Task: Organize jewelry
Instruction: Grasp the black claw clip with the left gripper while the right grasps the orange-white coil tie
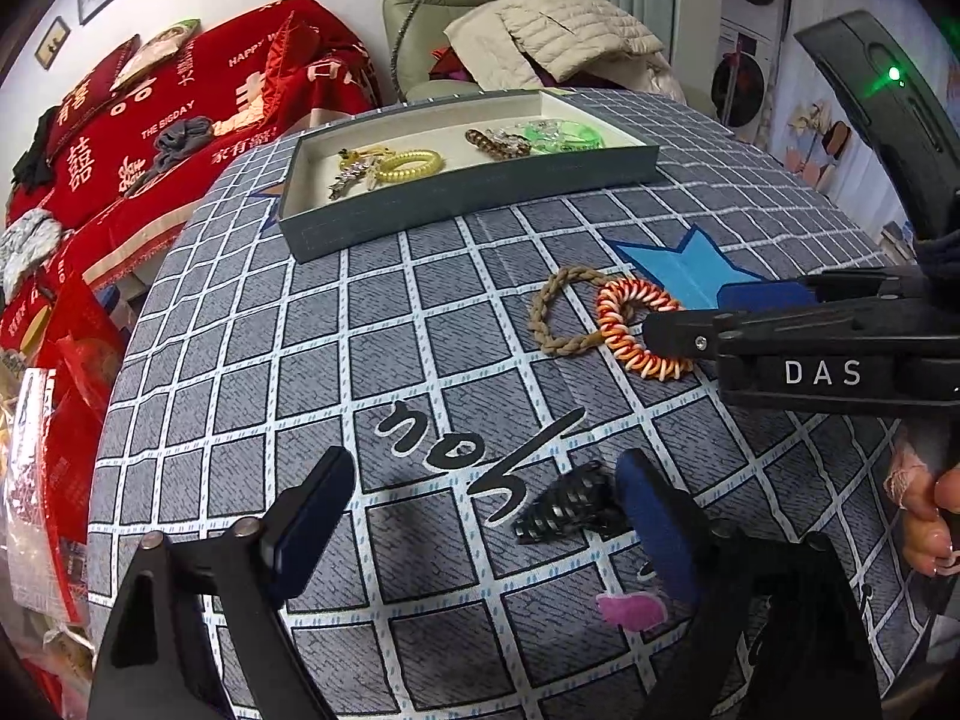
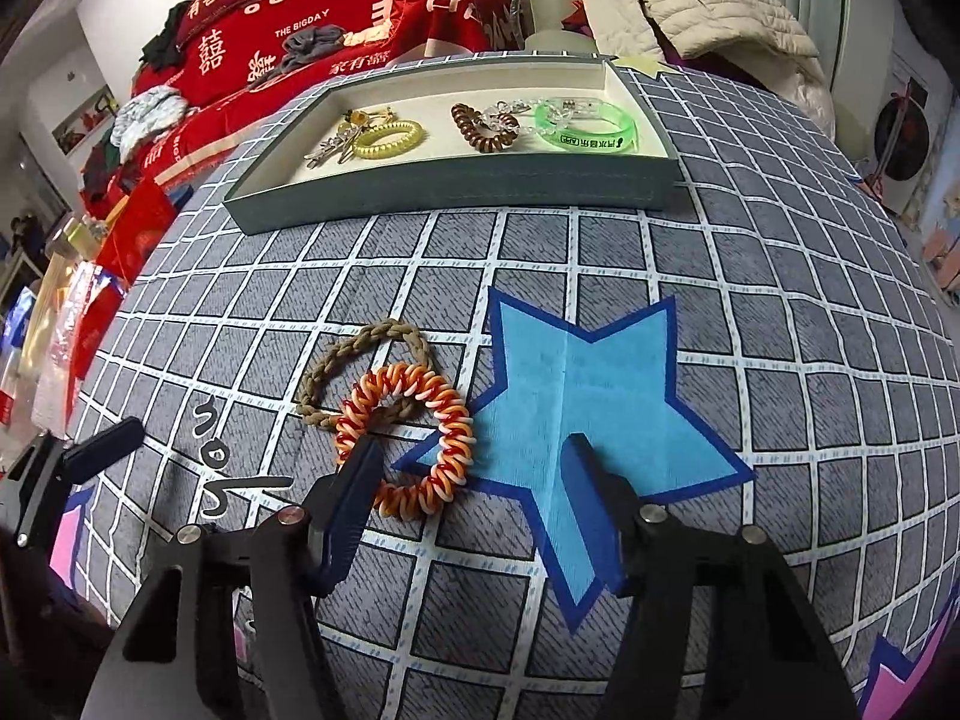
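The right hand-held gripper (image 2: 474,474) stood part open at lower centre of the right wrist view, its jaws straddling the near arc of the orange-and-white coil band (image 2: 414,438) without yet pressing it, presumably to lift it into the tray (image 2: 456,192) across the upper frame, where other pieces already lay. That band lay overlapping the braided tan loop (image 2: 336,360) on the worktop (image 2: 780,330). The left hand-held gripper (image 1: 486,504) hung wide open and empty, a black clip (image 1: 564,510) just beside its right finger.
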Available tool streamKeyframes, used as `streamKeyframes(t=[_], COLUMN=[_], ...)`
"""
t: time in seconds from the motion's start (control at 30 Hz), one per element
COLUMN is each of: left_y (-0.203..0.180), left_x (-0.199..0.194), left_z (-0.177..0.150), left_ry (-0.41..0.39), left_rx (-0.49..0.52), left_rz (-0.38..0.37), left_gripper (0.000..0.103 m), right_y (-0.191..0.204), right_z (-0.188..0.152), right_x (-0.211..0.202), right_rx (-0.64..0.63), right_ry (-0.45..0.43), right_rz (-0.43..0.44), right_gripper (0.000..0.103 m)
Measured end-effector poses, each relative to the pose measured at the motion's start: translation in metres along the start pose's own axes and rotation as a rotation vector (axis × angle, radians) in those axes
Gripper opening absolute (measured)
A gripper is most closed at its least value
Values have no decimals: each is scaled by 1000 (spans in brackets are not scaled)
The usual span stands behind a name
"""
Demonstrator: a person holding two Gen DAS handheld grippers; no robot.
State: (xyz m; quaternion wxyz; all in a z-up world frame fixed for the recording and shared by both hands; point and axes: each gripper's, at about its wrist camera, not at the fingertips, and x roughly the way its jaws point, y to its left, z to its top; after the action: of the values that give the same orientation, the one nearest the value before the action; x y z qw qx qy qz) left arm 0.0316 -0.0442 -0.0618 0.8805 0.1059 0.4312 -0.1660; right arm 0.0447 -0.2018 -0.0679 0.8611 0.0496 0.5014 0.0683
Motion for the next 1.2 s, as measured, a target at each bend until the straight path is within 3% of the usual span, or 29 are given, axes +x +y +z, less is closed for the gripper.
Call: streamKeyframes(t=[0.1, 0.43, 0.5, 0.57, 0.63, 0.97, 1.07, 1.2], left_y=[-6, -8, -8, -8, -8, -4, 0, 4], left_x=[4, 3, 3, 2, 1, -2, -3, -5], left_z=[-1, -5, -4, -4, -4, -6, -6, -4], left_ry=[17, 25, 29, 35, 31, 38, 37, 33], left_rx=[37, 43, 37, 33, 36, 19, 5, -5], left_rz=[-14, -48, -71, -79, -92, -104, -104, -96], left_gripper=[91, 86, 76, 74, 56, 56, 56, 52], right_y=[0, 12, 15, 14, 14, 15, 17, 16], right_z=[-1, 1, 0, -1, -1, -4, -5, -6], right_x=[0, 4, 4, 4, 4, 2, 1, -1], right_rx=[3, -89, -111, -105, -105, -109, -110, -96], right_ry=[0, 2, -5, -5, -5, -8, -11, -20], right_rz=[-5, -92, -107, -102, -102, -93, -89, -76], right_gripper=[63, 59, 60, 59, 59, 55, 47, 14])
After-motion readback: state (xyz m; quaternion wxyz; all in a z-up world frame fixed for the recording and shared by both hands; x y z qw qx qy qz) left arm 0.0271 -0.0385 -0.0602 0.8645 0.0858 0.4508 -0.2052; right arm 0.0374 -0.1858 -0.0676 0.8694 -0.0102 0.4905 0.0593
